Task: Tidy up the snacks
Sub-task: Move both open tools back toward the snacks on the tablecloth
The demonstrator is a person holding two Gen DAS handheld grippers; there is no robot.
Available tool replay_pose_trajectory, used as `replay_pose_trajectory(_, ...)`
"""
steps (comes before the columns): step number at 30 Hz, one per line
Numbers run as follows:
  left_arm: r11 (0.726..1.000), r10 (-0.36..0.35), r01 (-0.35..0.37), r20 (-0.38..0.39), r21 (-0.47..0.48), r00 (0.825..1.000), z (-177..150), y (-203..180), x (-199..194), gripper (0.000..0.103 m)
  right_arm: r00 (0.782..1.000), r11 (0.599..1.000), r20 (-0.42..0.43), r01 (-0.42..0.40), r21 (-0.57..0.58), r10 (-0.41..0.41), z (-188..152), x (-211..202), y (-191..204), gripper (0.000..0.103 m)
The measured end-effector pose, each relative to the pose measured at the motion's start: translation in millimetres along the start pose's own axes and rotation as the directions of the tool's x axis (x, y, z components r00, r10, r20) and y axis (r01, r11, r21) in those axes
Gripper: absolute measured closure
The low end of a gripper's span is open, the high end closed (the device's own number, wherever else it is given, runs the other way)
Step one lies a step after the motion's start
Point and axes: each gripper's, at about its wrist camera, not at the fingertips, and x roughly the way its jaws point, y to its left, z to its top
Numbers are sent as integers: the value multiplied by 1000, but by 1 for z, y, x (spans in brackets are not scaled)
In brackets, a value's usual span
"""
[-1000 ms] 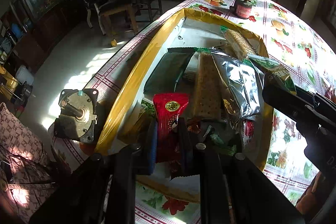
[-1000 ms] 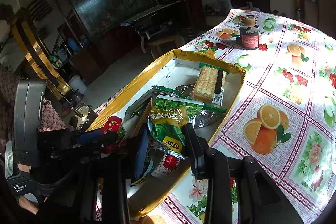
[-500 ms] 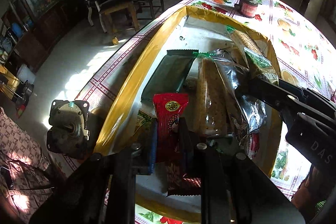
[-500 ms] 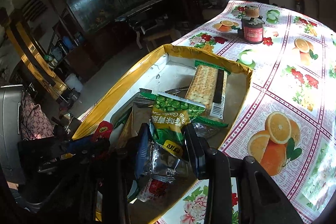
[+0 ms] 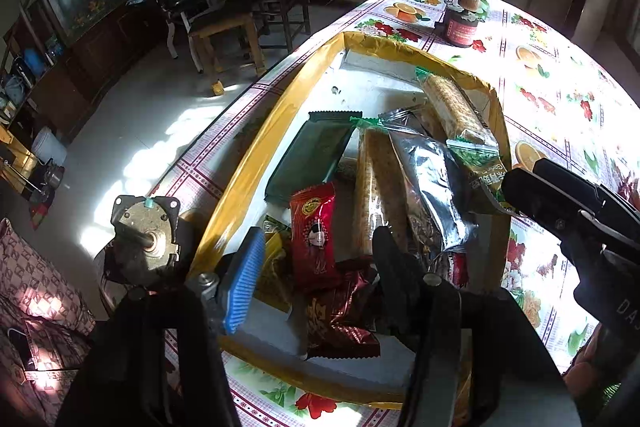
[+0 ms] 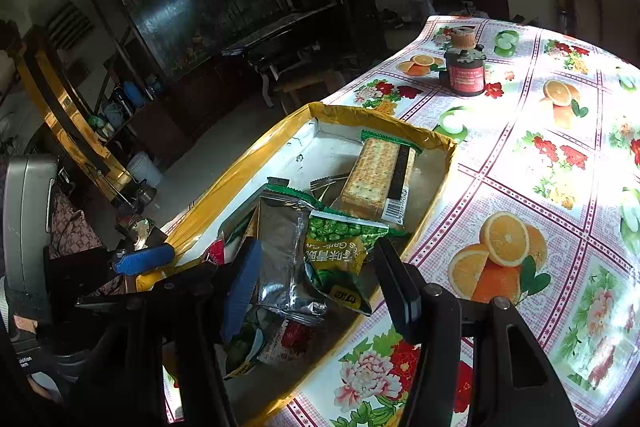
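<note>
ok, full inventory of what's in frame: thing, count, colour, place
box: 1, yellow-taped rim, white inside, on table
red snack packet: 1, red, near end of box, between left jaws
green pea bag: 1, green, in box, between right jaws
silver bag: 1, silver, beside pea bag
cracker packs: 2 seen, tan, mid and far box
dark green pack: 1, box left side
jar: 1, red label, far on table
left gripper: jaws just opened
right gripper: jaws just opened

Assorted snack packets (image 5: 384, 195) heaped, yellow-rimmed box (image 5: 256, 155)
</note>
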Motion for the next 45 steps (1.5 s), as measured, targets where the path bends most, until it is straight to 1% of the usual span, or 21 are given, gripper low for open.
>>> replay_pose_trajectory(3,1000,-12,12,11,13,1000,-1,-9,-8,45,1000,999,21,18,29,-18,-7,-16,-16,43)
replay_pose_trajectory(8,997,-50,48,22,61,999,-2,-38,-19,44,995,992,51,75,105,-81,-23,-47,-56,43)
replay_pose_trajectory(15,982,-106,100,29,158,994,-7,-90,-34,44,980,962,87,157,222,-180,-47,-97,-115,42)
replay_pose_trajectory(22,955,-155,146,13,257,988,-15,-141,-44,44,958,928,102,230,292,-269,-67,-140,-160,41)
replay_pose_trajectory(24,945,-168,159,8,286,986,-17,-155,-46,44,950,919,106,251,303,-294,-72,-154,-171,39)
replay_pose_trajectory(28,924,-197,186,-3,335,980,-21,-181,-49,43,939,906,95,288,311,-331,-82,-174,-193,37)
replay_pose_trajectory(30,912,-210,199,-8,358,978,-22,-194,-51,43,935,899,79,307,311,-347,-84,-180,-207,35)
replay_pose_trajectory(32,895,-241,234,-29,380,970,-21,-206,-51,43,924,889,84,330,318,-373,-85,-189,-220,35)
replay_pose_trajectory(36,870,-266,257,-38,420,963,-21,-229,-51,43,900,862,64,391,323,-432,-82,-199,-249,33)
replay_pose_trajectory(39,854,-290,286,-57,436,955,-16,-247,-48,43,882,838,21,440,322,-471,-78,-199,-272,31)
replay_pose_trajectory(41,835,-302,301,-75,461,950,-12,-264,-45,43,873,827,-12,467,315,-488,-74,-197,-285,30)
replay_pose_trajectory(43,805,-331,331,-89,493,939,-8,-281,-45,43,855,815,-43,506,280,-516,-67,-193,-294,30)
replay_pose_trajectory(44,797,-332,328,-87,506,939,-6,-289,-46,43,846,810,-60,526,259,-530,-64,-190,-298,29)
replay_pose_trajectory(45,788,-333,326,-83,522,939,-4,-298,-46,43,830,800,-79,554,231,-553,-60,-186,-301,28)
